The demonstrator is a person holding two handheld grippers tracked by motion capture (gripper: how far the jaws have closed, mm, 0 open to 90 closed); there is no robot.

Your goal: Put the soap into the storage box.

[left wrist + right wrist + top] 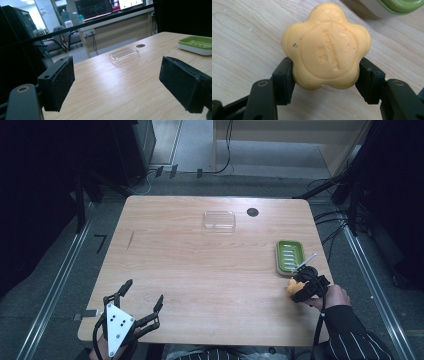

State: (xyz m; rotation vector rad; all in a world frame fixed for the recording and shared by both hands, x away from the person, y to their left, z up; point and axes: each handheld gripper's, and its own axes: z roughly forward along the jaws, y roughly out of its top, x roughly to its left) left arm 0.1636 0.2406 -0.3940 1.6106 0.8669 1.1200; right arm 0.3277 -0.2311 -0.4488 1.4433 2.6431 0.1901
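Right gripper [325, 82] clamped on orange flower soap [325, 46], low over counter [200, 270] at right edge. Green dish [290, 256] just beyond soap, near, long axis running away from person. Left gripper [142, 297] wide, holding nothing, well apart near front-left edge.

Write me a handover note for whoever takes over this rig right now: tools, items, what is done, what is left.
Right tool: shut on the orange flower-shaped soap, held just beside the green soap dish.
Left tool: open, holding nothing, at the near left of the table.
Clear lid: far side, untouched.
Done: soap gripped.
Left, probably: set the soap in the dish, perhaps then cover it with the lid.
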